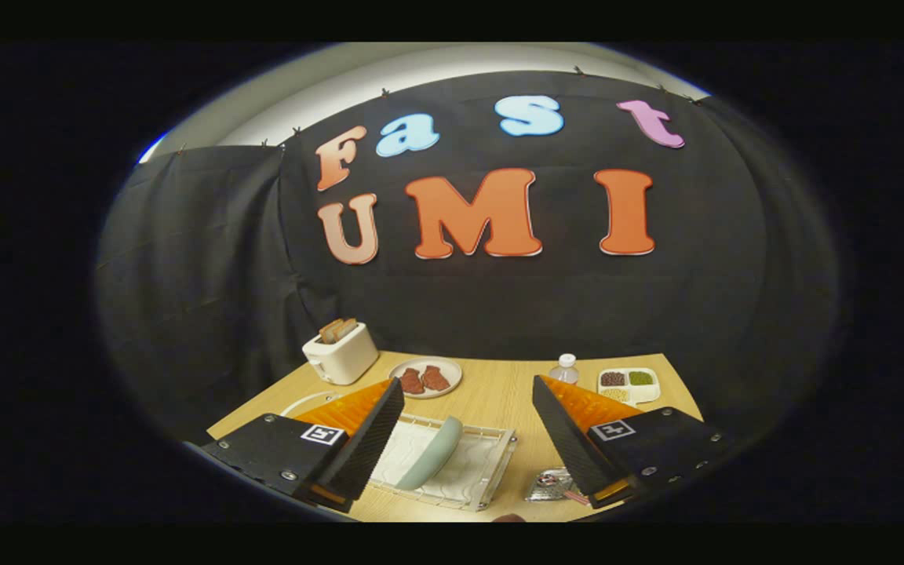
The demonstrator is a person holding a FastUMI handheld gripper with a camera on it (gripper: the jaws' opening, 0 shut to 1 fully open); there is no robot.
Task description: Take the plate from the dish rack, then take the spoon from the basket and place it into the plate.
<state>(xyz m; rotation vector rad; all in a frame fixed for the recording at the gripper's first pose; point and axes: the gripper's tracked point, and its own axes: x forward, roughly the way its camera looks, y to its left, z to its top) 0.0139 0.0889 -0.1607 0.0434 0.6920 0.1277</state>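
Standing on edge in the dish rack (491, 463), the plate (430, 453) sits between the claw's (468, 439) spread fingers.

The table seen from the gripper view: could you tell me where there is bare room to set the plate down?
The widest bare wood lies between the dish rack, where the plate stands on edge, and the bottle, reaching back to the meat plate. It is crowded by the toaster, the sectioned tray and the foil packet. The gripper hangs open above the rack.

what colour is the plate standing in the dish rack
Pale grey-green, clearest in the gripper view: the plate stands on edge in the dish rack, between the open fingers.
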